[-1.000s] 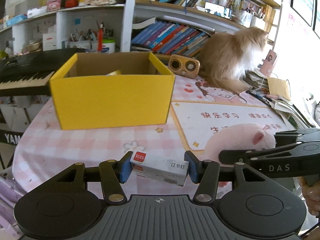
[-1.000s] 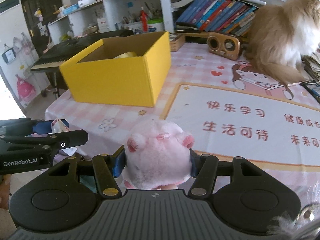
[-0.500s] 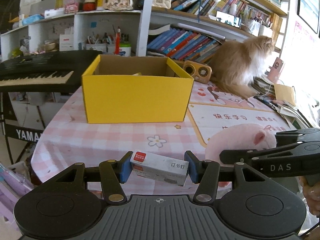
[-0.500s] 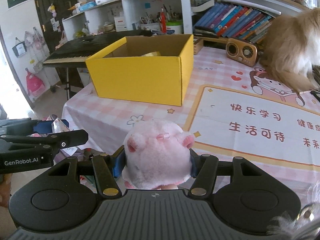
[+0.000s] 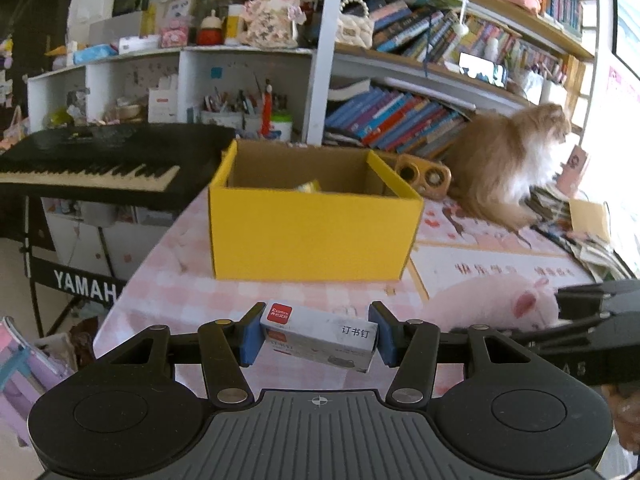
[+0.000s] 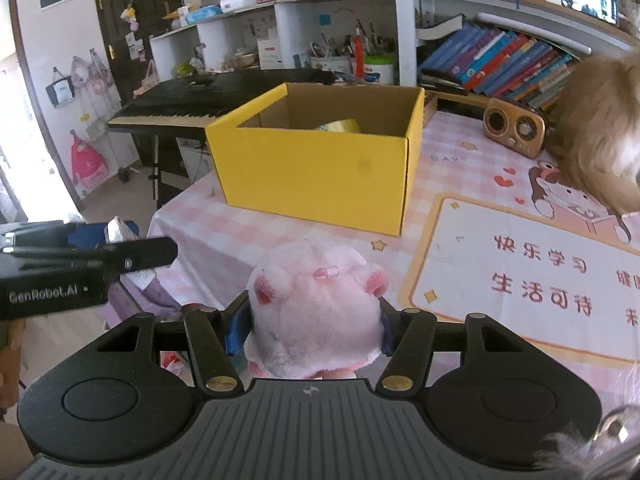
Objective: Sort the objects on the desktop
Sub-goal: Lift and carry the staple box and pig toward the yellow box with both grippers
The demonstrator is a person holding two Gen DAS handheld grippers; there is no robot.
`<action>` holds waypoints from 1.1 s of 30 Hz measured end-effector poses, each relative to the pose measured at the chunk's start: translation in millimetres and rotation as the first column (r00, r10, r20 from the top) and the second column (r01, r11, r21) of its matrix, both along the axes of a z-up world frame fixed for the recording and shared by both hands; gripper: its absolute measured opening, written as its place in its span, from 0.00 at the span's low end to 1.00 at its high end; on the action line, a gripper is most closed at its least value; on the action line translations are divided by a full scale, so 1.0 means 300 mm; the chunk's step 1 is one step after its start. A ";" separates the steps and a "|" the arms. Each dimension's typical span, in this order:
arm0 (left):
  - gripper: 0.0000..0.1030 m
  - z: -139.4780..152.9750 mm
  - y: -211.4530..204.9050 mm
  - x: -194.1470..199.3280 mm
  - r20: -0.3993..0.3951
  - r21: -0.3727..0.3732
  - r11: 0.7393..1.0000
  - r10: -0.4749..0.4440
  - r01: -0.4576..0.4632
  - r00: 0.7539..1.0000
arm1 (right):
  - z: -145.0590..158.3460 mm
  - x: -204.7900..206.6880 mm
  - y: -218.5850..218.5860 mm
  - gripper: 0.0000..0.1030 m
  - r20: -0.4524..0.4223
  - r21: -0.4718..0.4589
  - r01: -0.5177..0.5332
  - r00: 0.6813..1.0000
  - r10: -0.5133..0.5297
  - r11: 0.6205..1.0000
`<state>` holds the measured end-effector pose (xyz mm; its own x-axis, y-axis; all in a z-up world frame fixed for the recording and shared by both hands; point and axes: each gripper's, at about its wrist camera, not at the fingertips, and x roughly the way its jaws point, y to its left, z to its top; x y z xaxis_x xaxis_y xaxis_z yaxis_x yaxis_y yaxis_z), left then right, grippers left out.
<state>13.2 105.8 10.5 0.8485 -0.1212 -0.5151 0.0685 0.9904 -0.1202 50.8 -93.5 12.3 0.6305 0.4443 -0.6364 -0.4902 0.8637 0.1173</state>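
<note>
Left wrist view shows the left gripper (image 5: 318, 334) clamped on a staple box (image 5: 320, 336) and the right gripper (image 6: 314, 330) clamped on a pink plush (image 6: 316, 308), both short of the yellow box (image 5: 312, 236) near the table's (image 5: 180, 280) left edge, so neither is sorted yet.

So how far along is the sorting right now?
Done: one yellowish item already lies in the yellow box. In hand: the left gripper clamps a staple box, and the right gripper clamps a pink plush toy. Left: both are short of the box and need dropping in.
</note>
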 end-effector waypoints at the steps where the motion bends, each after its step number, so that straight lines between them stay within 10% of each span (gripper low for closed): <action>1: 0.52 0.007 0.002 0.011 0.009 -0.002 1.000 0.004 -0.004 1.000 | 0.004 0.008 0.003 0.55 0.003 0.000 -0.003 1.000 0.003 1.000; 23: 0.52 0.131 0.007 0.406 0.114 0.050 0.997 0.058 -0.064 0.992 | 0.210 0.465 0.044 0.55 0.209 0.082 -0.039 0.978 0.021 0.996; 33: 0.52 0.070 0.006 0.631 0.037 0.122 0.986 0.109 -0.112 0.993 | 0.167 0.683 0.152 0.55 0.237 -0.078 -0.145 0.958 0.160 0.986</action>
<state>202.6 107.5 31.5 0.8687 0.0370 -0.4939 -0.0404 0.9992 0.0038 255.6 -47.9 62.3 0.6968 0.5131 -0.5013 -0.6238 0.7784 -0.0705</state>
